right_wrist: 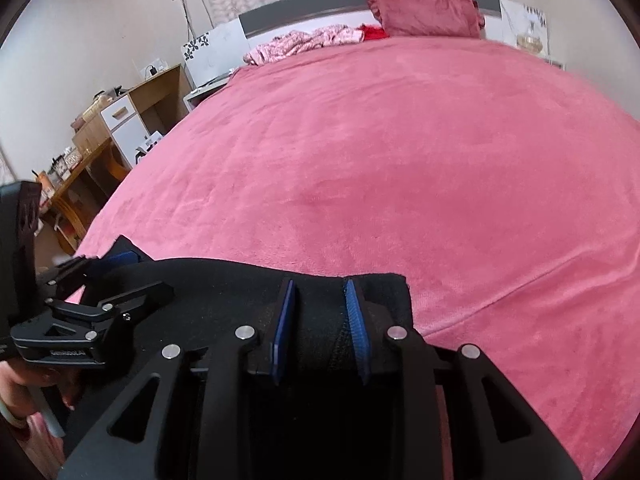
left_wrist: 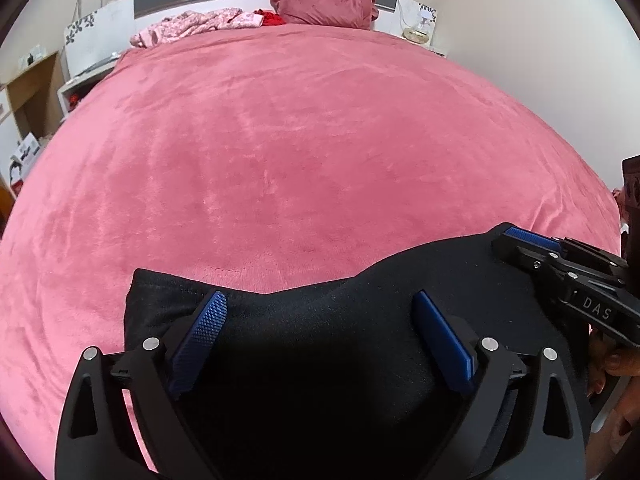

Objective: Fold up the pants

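Observation:
The black pants [left_wrist: 320, 320] lie folded in a bundle at the near edge of the pink bed [left_wrist: 300, 140]. My left gripper [left_wrist: 320, 300] is open, its blue pads wide apart over the left part of the pants. My right gripper [right_wrist: 320, 292] stands over the right end of the pants [right_wrist: 224, 296], its blue pads partly closed with a fold of black cloth between them; the pads have a gap. It also shows in the left wrist view [left_wrist: 528, 240], lying at the pants' far right corner.
A pink pillow [left_wrist: 324, 0] leans on the headboard. Crumpled pink and red clothes [left_wrist: 200, 24] lie at the bed's far left. A wooden cabinet [right_wrist: 132, 112] and a cluttered desk [right_wrist: 68, 184] stand left of the bed. A nightstand [left_wrist: 418, 32] is at far right.

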{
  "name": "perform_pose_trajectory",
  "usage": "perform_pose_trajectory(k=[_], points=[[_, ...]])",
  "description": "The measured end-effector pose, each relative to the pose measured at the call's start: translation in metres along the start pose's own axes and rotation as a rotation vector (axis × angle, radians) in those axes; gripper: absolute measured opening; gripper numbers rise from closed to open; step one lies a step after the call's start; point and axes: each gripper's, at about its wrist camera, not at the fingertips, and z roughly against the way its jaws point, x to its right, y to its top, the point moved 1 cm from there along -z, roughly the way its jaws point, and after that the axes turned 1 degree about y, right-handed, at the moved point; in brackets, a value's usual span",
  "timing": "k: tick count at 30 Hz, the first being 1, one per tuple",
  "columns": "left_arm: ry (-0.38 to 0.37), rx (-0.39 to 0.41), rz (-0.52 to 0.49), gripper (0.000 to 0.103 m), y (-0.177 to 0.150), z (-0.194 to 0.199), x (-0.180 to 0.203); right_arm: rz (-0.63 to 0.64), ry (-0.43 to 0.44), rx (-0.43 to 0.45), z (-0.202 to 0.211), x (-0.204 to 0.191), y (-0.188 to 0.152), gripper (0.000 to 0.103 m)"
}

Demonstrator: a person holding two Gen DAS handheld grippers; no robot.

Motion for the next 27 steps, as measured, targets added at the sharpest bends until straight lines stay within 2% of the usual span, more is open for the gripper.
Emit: perform_pose_trajectory(k=[6, 7, 8, 9, 10, 13, 15, 18, 23, 27], points=[[0.06, 0.078, -0.05, 0.094, -0.021, 0.034, 0.012, 0.051, -0.05, 0.054, 0.022, -0.011, -0.011, 0.039], [0.069, 0.09, -0.061, 0.094, -0.027, 0.041, 0.014, 0.052, -0.058, 0.049, 0.027, -0.011, -0.013, 0.051], [0.084, 0.102, -0.075, 0.094, -0.034, 0.047, 0.016, 0.051, -0.061, 0.037, 0.031, -0.012, -0.015, 0.071], [0.101, 0.117, -0.095, 0.095, -0.042, 0.055, 0.018, 0.044, -0.059, 0.012, 0.037, -0.012, -0.02, 0.083], [0.113, 0.126, -0.109, 0.099, -0.049, 0.061, 0.02, 0.035, -0.06, -0.001, 0.042, -0.011, -0.025, 0.085], [0.101, 0.136, -0.102, 0.099, -0.073, 0.077, 0.021, 0.016, -0.045, -0.032, 0.06, -0.005, -0.042, 0.084], [0.054, 0.109, -0.064, 0.099, -0.085, 0.084, 0.016, -0.018, -0.032, -0.05, 0.074, 0.004, -0.049, 0.084], [0.022, 0.106, -0.012, 0.099, -0.096, 0.095, 0.008, -0.091, -0.003, -0.116, 0.087, 0.019, -0.056, 0.084], [-0.031, 0.041, 0.038, 0.099, -0.106, 0.091, 0.0, -0.167, -0.032, -0.22, 0.084, 0.034, -0.075, 0.084], [-0.031, 0.02, 0.023, 0.099, -0.114, 0.092, 0.004, -0.222, -0.025, -0.273, 0.088, 0.047, -0.081, 0.084]])
